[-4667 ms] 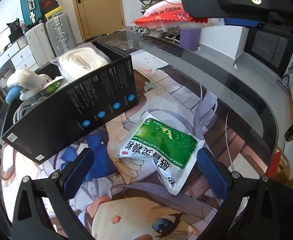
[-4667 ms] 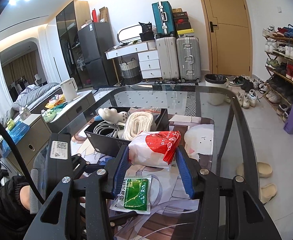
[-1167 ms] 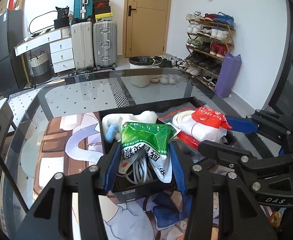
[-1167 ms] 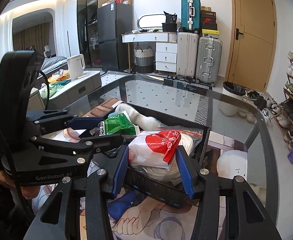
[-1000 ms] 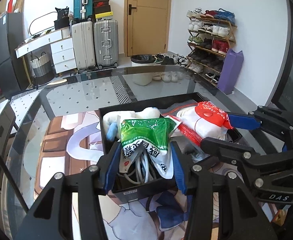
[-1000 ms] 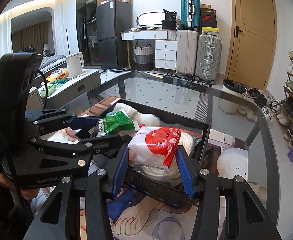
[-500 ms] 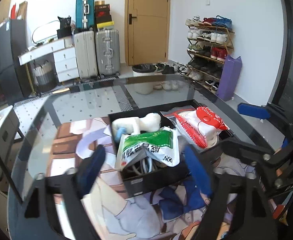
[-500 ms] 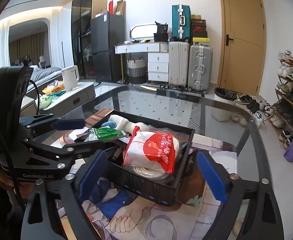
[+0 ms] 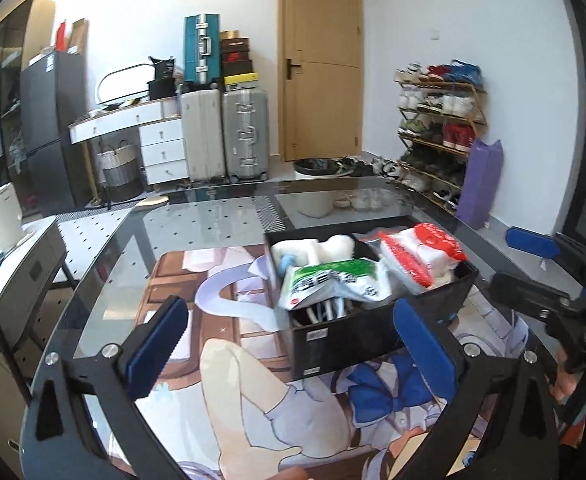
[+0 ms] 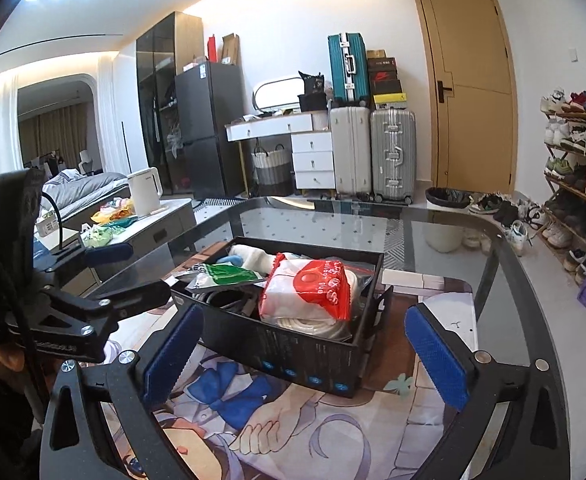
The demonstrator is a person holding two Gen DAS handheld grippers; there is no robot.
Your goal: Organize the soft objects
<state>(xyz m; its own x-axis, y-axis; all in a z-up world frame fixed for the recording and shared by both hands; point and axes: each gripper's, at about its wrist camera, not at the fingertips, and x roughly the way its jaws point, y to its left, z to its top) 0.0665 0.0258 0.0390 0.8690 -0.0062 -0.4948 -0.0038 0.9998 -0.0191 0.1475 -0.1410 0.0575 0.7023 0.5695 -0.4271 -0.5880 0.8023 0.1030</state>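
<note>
My left gripper (image 9: 293,340), a black two-finger frame with blue ribbed pads, spans the lower part of the left wrist view with its fingers spread wide and nothing between them. My right gripper (image 10: 305,352), of the same build, fills the lower part of the right wrist view, likewise wide apart and empty. Centre right in the left wrist view stands the open black rectangular cardboard box (image 9: 345,338) on the glass-topped table (image 9: 213,220), whose surface shows an anime-print mat (image 9: 301,420) beneath. Inside the box, the green-and-white plastic sachet (image 9: 333,280) lies at the near left, resting over a bundle of grey cables (image 9: 325,308). The red-and-white plastic packet (image 9: 417,252) sits at the right side of the box, on top of a coil of white cord (image 10: 313,324) that shows in the right wrist view. A white plush toy with a blue tip (image 9: 313,250) lies along the far left side of the box. In the right wrist view the box appears at frame centre, with the sachet at its left and the red-and-white packet just right of it. Both grippers sit near the box without touching it. At the back of the room stand silver and teal suitcases (image 9: 225,136) and a tan wooden door (image 9: 321,68).
</note>
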